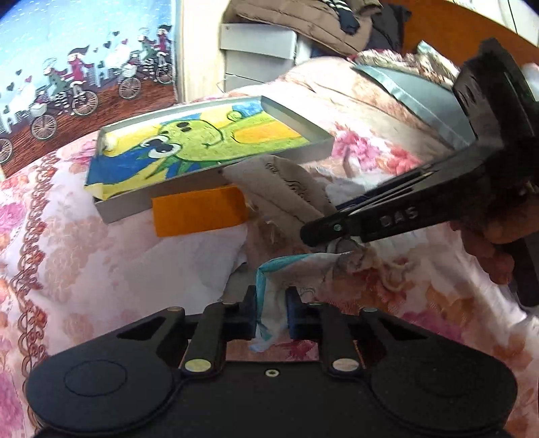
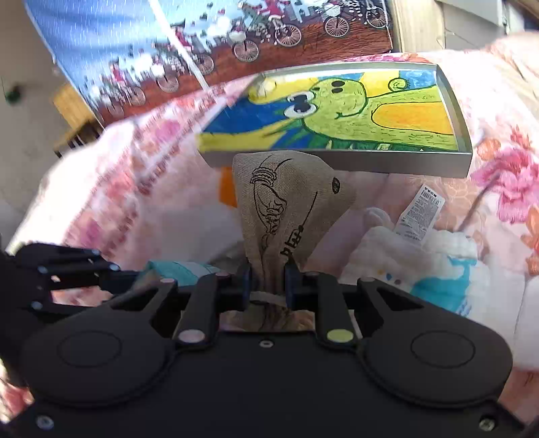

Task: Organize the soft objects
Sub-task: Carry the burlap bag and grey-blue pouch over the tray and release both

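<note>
My left gripper (image 1: 271,315) is shut on a white cloth with a teal edge (image 1: 269,279), low over the floral bedspread. My right gripper (image 2: 267,279) is shut on a beige burlap bag with black print (image 2: 286,205) and holds it up in front of the tray. In the left wrist view the right gripper (image 1: 323,232) comes in from the right with the bag (image 1: 286,188) hanging from it. A grey tray (image 2: 337,161) lined with a green cartoon picture lies on the bed just beyond. An orange felt piece (image 1: 198,210) lies by the tray's near edge.
A white fluffy towel with a teal pattern and a paper tag (image 2: 434,259) lies right of the bag. A second grey tray (image 1: 421,97) sits at the far right. A bicycle-print fabric (image 1: 67,77), grey boxes (image 1: 259,50) and piled clothes (image 1: 303,20) stand behind the bed.
</note>
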Tool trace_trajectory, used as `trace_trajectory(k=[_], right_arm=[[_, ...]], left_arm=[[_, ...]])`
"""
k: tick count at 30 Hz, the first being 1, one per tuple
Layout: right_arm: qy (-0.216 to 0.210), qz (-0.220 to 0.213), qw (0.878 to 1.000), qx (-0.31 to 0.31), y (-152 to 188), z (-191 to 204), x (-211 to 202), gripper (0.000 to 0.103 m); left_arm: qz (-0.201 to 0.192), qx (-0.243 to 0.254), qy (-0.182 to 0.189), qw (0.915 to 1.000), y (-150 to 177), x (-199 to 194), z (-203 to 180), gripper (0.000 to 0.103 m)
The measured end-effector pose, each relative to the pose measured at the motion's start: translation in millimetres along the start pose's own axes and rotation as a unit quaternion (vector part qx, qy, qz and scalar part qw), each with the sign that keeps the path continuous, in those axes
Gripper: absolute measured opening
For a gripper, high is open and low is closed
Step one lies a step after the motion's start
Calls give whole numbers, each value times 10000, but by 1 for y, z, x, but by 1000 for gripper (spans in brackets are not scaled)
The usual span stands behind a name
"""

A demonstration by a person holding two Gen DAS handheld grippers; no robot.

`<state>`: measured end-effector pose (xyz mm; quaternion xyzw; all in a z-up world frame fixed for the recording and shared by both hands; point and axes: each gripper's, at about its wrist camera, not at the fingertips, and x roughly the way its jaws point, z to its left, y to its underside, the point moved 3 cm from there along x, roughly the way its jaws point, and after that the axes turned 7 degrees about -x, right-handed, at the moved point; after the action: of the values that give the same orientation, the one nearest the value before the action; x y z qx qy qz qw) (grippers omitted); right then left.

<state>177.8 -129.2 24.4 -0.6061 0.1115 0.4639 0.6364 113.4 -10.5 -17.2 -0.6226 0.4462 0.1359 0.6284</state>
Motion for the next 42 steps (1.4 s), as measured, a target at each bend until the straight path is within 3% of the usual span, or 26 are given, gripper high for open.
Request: trace_trajectory(k=[12,23,29,34,42], right_arm=[[-702,-629,9902,1028,-20,-22,-69,13],[-624,-1639,9821,693,-91,-32,-96,13],[-404,-2154,9721,830,-118,-46,-71,14],[-55,-2456,9664,752,-136,-56,-31,14],[478,-2165,9723,740,-123,-76,47,14]], left_arm=[[-636,-1094,182,9918,-26,-50,14,17],[-1447,-1399,84,9795,-97,-67,30,17],[-1724,-1752,-48,9693,-137,-48,50,17],[-1822,-2155,-222,9591,-162,-9,71,17],[-1811,-2471,-549,9503,-181,59,89,17]])
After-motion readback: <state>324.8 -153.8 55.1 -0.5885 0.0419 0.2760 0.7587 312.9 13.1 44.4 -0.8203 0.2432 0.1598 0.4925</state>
